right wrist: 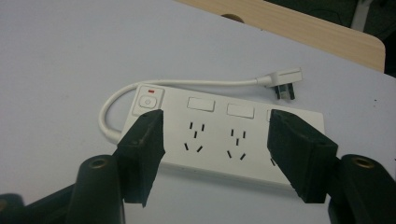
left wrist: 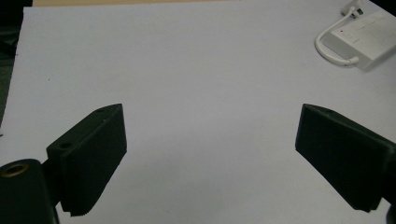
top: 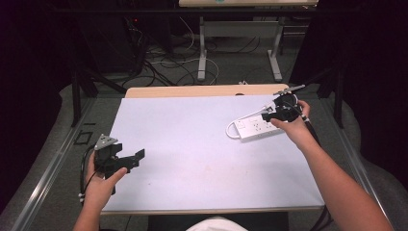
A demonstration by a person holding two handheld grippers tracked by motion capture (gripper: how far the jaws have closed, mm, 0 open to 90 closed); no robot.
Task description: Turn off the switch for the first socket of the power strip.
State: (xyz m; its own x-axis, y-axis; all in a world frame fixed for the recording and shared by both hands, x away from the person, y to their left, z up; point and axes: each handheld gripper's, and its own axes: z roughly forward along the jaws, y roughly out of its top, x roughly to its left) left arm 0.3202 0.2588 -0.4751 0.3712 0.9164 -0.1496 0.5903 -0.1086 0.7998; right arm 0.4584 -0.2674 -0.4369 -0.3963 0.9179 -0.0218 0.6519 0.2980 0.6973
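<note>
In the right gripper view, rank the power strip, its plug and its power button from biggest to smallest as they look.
1. Power strip, by far the largest.
2. Plug.
3. Power button, close to the plug in apparent size; the plug lies farther away, so that order is unsure.

white power strip (right wrist: 224, 135), hand-held gripper (right wrist: 215, 149) jaws apart above

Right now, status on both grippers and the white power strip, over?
Left gripper open, idle over bare sheet. Right gripper open, jaws above white plastic power strip, not gripping. Strip flat, its plug loose behind. Nothing in the way.
</note>
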